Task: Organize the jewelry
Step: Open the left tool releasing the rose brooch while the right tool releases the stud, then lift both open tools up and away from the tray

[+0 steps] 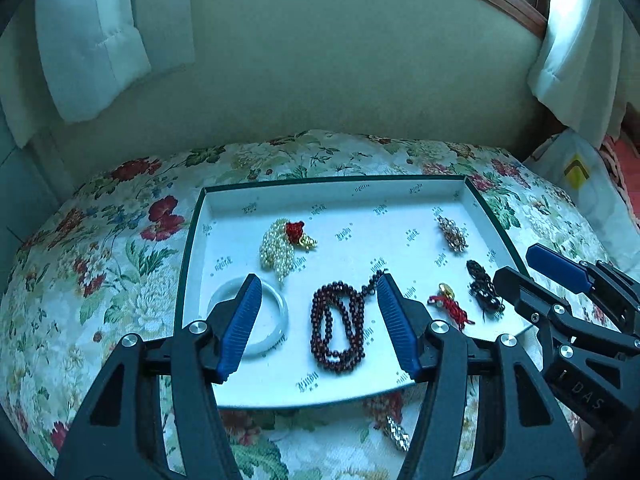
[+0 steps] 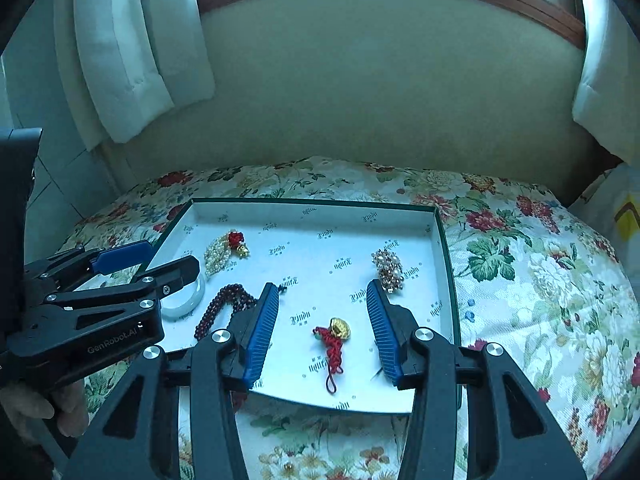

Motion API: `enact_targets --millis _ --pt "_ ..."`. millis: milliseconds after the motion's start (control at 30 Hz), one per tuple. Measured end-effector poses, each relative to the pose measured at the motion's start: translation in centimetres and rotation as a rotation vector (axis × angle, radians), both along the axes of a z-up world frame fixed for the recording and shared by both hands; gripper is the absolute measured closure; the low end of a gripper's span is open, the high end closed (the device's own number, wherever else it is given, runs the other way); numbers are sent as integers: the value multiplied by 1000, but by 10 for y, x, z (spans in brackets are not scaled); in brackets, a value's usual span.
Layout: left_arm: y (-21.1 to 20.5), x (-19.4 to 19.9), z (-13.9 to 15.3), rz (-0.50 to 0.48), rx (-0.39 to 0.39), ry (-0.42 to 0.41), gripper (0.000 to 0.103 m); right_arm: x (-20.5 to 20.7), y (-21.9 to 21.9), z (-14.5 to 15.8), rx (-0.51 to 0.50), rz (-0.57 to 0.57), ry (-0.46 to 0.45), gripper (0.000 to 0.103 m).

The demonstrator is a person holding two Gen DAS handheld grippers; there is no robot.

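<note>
A white tray [image 1: 344, 196] with a dark green rim lies on a floral cloth. In it lie a pearl strand with a red knot [image 1: 280, 246], a white bangle [image 1: 276, 300], a dark red bead necklace [image 1: 338, 328], a red cord with a gold charm [image 1: 450, 304], a black beaded piece [image 1: 484, 286] and a gold rhinestone piece [image 1: 452, 232]. My left gripper [image 1: 318, 284] is open above the dark red necklace. My right gripper [image 2: 322, 292] is open above the red cord with gold charm [image 2: 336, 338]. Both are empty.
A silver rhinestone piece [image 1: 396, 432] lies on the floral cloth [image 1: 100, 280] in front of the tray's near edge. A wall and white curtains stand behind. A white bag [image 1: 576, 172] with a yellow mark sits at the right.
</note>
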State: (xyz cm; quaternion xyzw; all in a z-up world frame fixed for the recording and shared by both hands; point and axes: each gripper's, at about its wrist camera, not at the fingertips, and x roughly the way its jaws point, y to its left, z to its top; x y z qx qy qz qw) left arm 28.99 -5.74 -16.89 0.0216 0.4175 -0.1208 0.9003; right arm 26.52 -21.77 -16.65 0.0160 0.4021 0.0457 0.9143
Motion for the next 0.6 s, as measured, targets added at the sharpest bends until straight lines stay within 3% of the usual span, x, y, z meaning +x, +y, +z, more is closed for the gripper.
enact_targets --millis 600 --pt "21 -96 -35 26 -14 99 44 -94 -3 -35 26 -16 126 57"
